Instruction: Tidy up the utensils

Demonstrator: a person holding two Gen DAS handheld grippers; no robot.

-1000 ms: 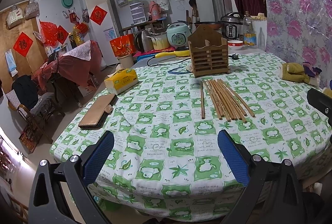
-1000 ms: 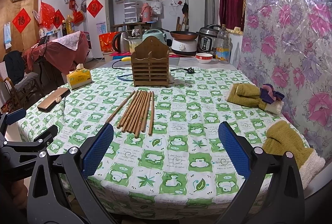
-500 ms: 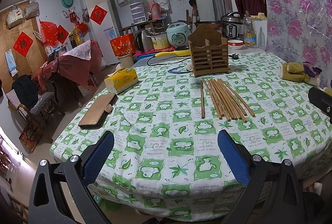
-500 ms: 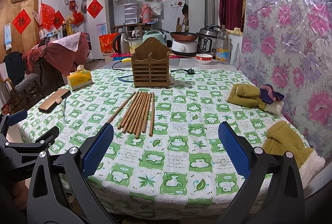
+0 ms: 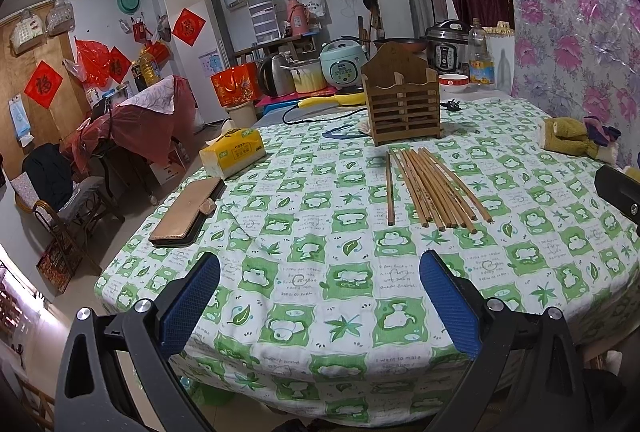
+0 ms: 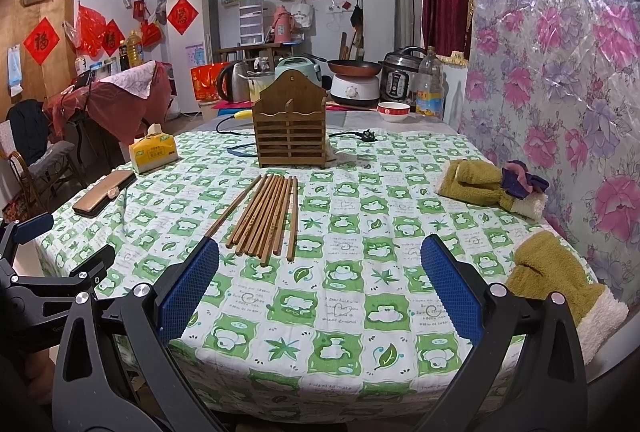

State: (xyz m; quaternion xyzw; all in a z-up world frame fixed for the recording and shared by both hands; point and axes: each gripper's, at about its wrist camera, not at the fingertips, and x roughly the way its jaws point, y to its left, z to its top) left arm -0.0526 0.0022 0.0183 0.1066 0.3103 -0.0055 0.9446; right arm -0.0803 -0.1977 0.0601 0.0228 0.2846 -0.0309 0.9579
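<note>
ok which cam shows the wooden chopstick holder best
The right wrist view: the wooden holder faces the camera near centre, its slats and divided top visible, the chopsticks in front. The left wrist view shows the holder further off and at an angle.

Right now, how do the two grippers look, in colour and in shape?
Both look alike. The left gripper and the right gripper have black angular frames with silver screws. Their fingers carry flat blue pads with a fine grid texture. No cables or sleeves show.
</note>
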